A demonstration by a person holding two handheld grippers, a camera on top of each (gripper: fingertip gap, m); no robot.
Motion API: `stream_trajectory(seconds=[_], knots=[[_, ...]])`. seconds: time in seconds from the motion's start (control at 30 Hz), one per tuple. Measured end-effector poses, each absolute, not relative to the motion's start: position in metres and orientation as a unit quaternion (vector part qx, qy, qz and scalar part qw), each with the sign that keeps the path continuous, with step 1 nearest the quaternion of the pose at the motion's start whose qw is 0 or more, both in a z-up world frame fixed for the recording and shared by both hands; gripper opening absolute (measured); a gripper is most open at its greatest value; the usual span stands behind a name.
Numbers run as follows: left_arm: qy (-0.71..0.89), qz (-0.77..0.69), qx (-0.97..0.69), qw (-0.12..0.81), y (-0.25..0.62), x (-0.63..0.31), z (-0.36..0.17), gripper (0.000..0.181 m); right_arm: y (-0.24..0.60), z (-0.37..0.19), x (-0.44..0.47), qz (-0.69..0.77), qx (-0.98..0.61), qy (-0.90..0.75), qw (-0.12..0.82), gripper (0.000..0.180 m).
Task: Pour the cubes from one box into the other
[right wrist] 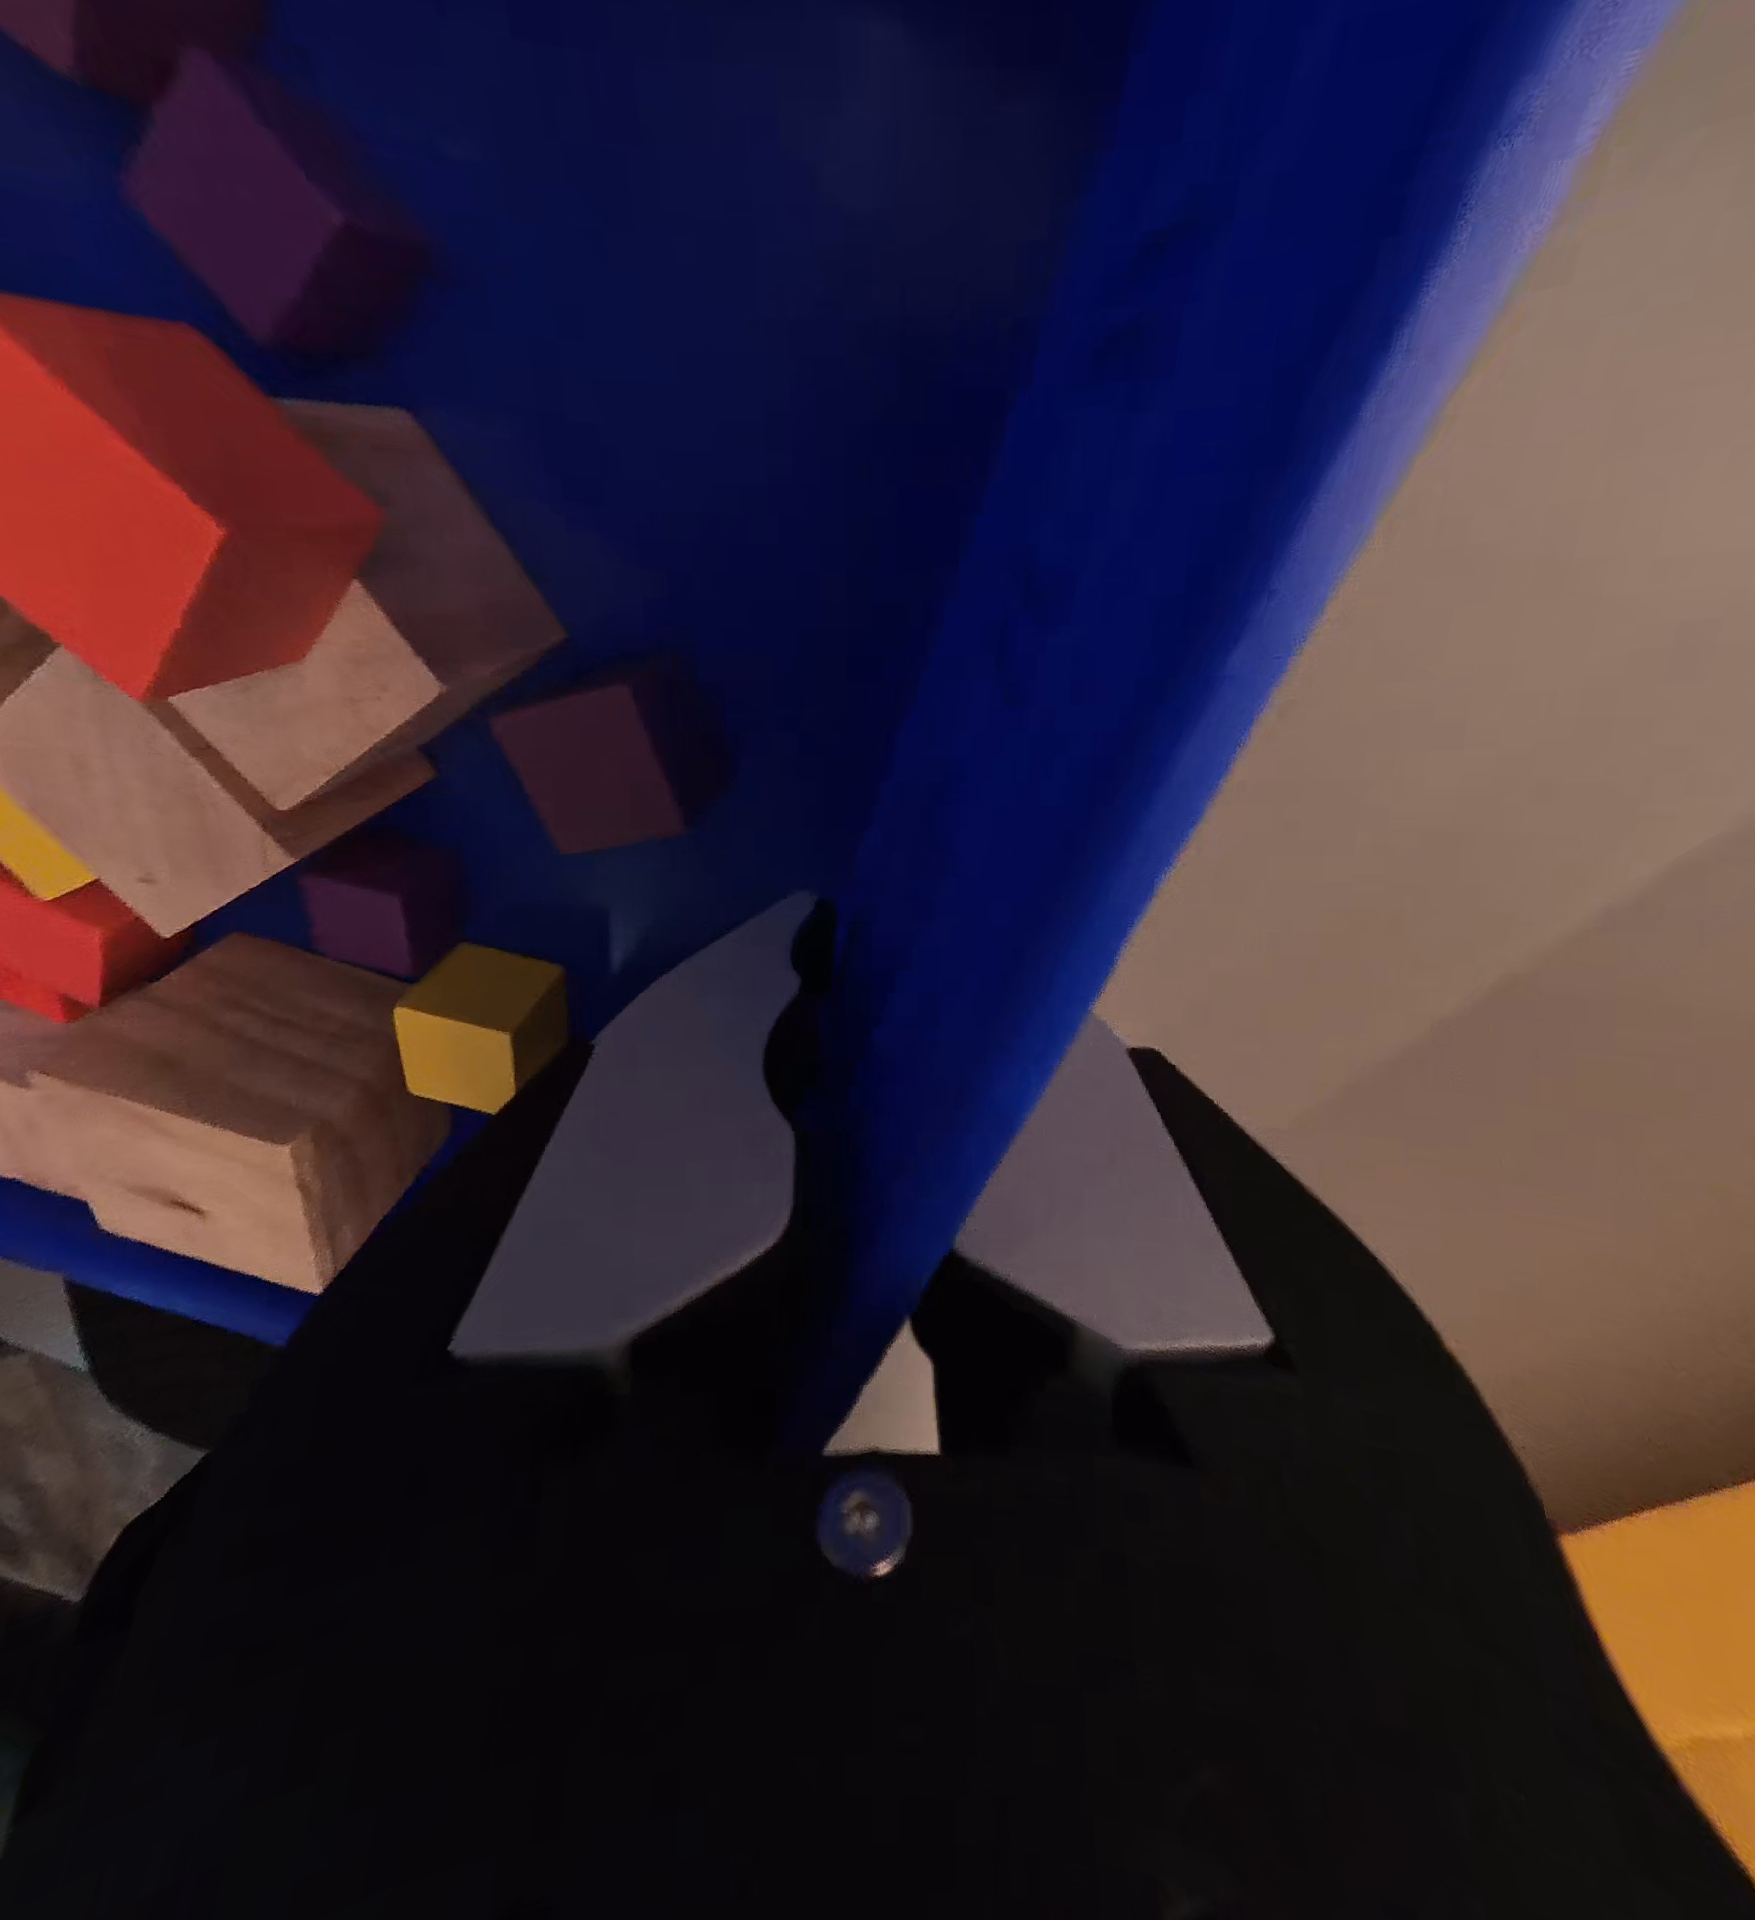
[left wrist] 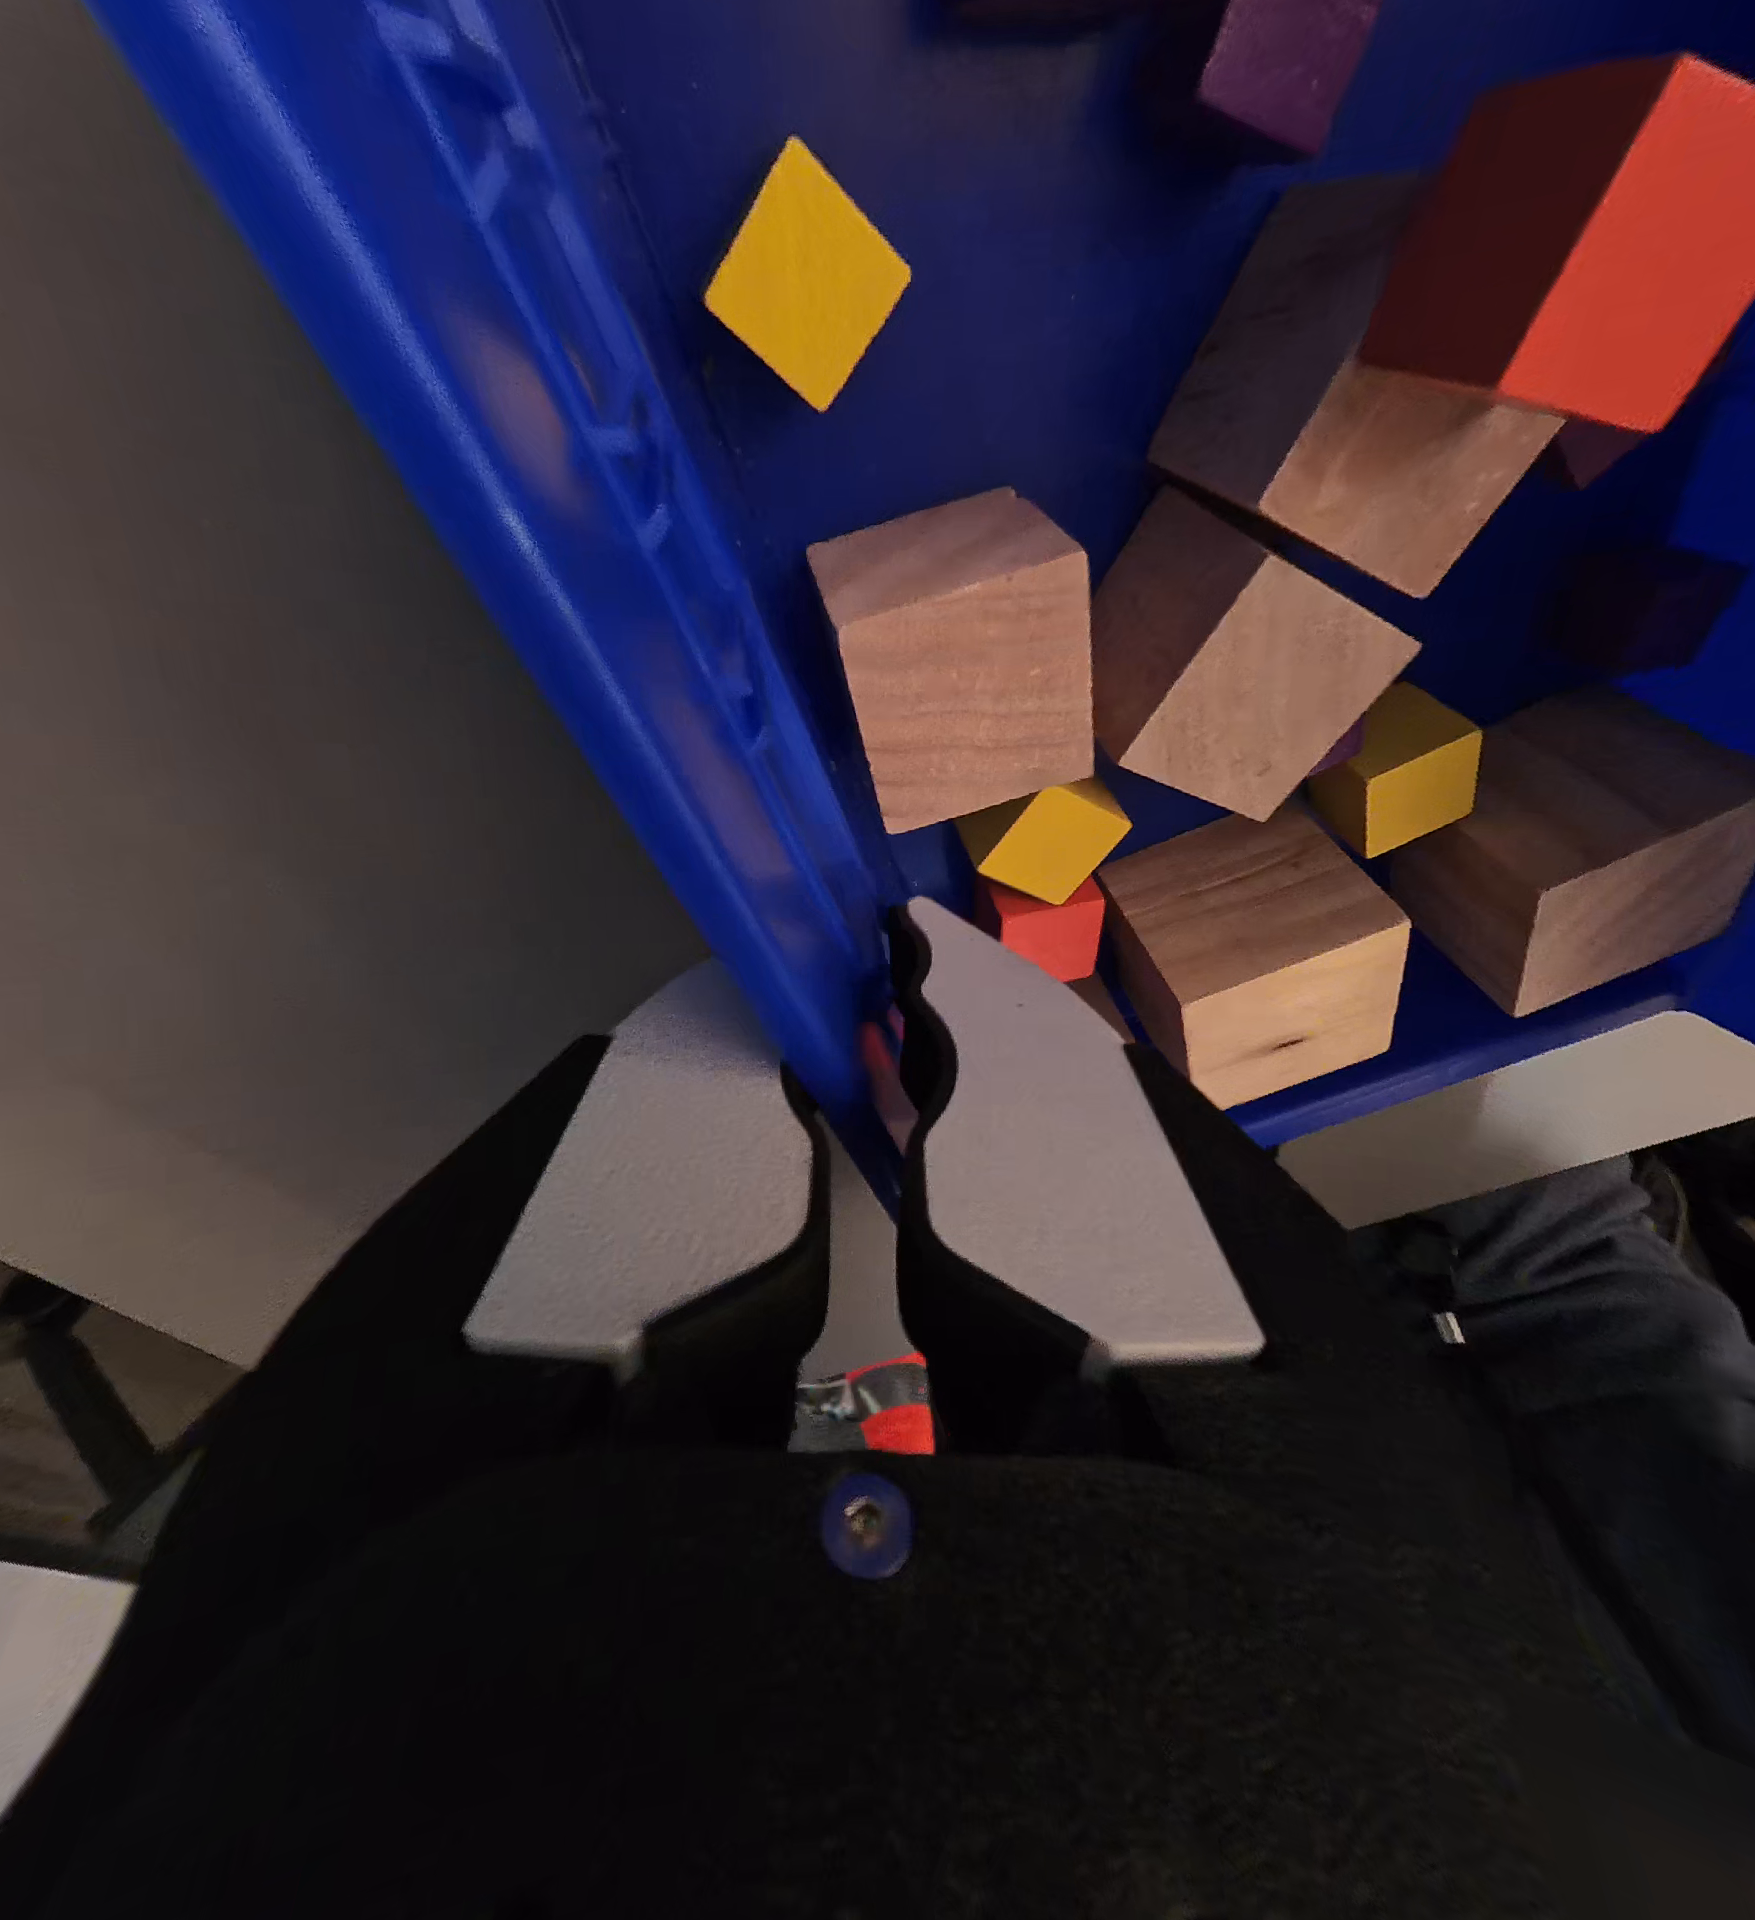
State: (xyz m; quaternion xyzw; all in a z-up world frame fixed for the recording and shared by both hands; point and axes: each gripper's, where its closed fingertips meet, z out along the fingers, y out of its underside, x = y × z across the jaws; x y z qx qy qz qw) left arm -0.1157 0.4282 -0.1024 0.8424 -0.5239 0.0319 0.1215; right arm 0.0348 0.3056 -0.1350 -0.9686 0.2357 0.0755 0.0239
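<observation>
A blue plastic box (left wrist: 499, 343) is held tilted, and both grippers clamp its side walls. My left gripper (left wrist: 888, 997) is shut on the box's left wall. My right gripper (right wrist: 831, 997) is shut on the box's right wall (right wrist: 1112, 520). Inside, several cubes are heaped toward the near, lower edge: plain wooden cubes (left wrist: 966, 665), a large red cube (left wrist: 1621, 239), small yellow cubes (left wrist: 811, 275), a small red cube (left wrist: 1044, 925) and purple cubes (right wrist: 260, 197). The same heap shows in the right wrist view, with the red cube (right wrist: 114, 488) on top. The second box's inside is not in view.
A pale wall or surface (left wrist: 177, 623) lies behind the box on both sides. A yellow-orange object (right wrist: 1714, 1683) shows at the lower right of the right wrist view. A person's dark-clothed leg (left wrist: 1600, 1382) and the floor lie below the box's edge.
</observation>
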Motion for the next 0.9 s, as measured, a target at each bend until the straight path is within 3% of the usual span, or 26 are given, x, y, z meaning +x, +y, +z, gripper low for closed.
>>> stream_trajectory(seconds=[0.53,0.9], knots=[[-0.527,-0.007,0.84,0.127,0.41,-0.109,-0.085,0.007,0.292,-0.127,0.039,0.115,-0.965,0.233,0.03,0.006],[-0.582,0.003,0.811,0.057,0.325,0.002,0.011,0.007,0.2,-0.026,0.142,0.07,-0.958,0.267,0.079,0.005]])
